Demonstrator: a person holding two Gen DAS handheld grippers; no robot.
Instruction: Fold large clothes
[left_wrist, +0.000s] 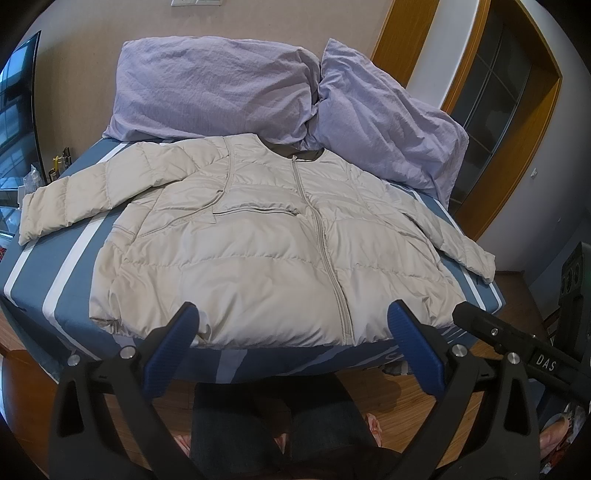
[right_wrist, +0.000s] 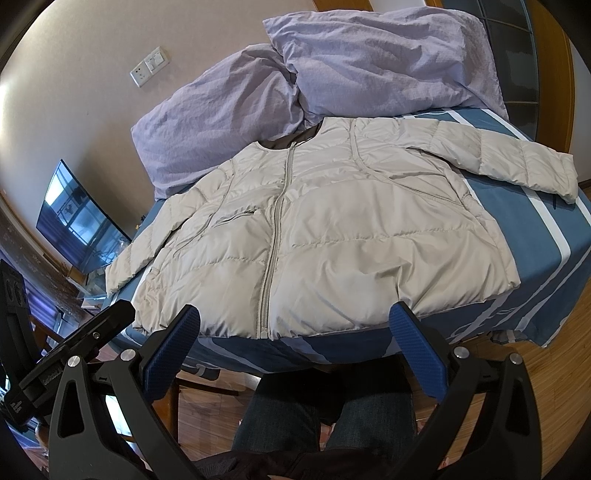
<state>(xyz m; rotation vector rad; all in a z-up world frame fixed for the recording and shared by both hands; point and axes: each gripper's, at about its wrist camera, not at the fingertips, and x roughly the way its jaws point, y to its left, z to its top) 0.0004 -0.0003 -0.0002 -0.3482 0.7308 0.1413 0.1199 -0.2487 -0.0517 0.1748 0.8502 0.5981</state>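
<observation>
Nearest the left wrist camera, the left gripper (left_wrist: 291, 325) hangs with its blue-padded fingers (left_wrist: 173, 350) spread wide and nothing between them, just short of the near edge of the bed (left_wrist: 33, 280). Below it a person's dark trouser legs (left_wrist: 266, 424) stand on a wooden floor (left_wrist: 424, 398). Part of the right gripper (left_wrist: 517, 343) shows at the right side of this view. Beyond the fingers, the beige puffer jacket (left_wrist: 258, 236) lies face up on the blue-and-white striped bedcover, zipped shut, its hem along the near edge and its collar toward the far edge, where two lilac pillows (left_wrist: 221, 77) lean against the wall. Both sleeves are spread outward, one reaching toward the bed's left edge, the other toward its right edge.

From the right wrist camera, the right gripper (right_wrist: 295, 325) is likewise released, its fingers (right_wrist: 417, 350) apart and empty, hovering just before the near edge of the bed (right_wrist: 546, 236). The jacket (right_wrist: 351, 229) looks the same from here: flat, hem nearest, one sleeve stretched toward the far right corner, the other drooping over the left edge. The left gripper (right_wrist: 74, 347) shows at the lower left.

As for progress, the jacket appears laid out and smoothed, but no fold is visible. Sleeves would probably need bringing in over the body, then the body doubling over; essentially all the folding remains.
</observation>
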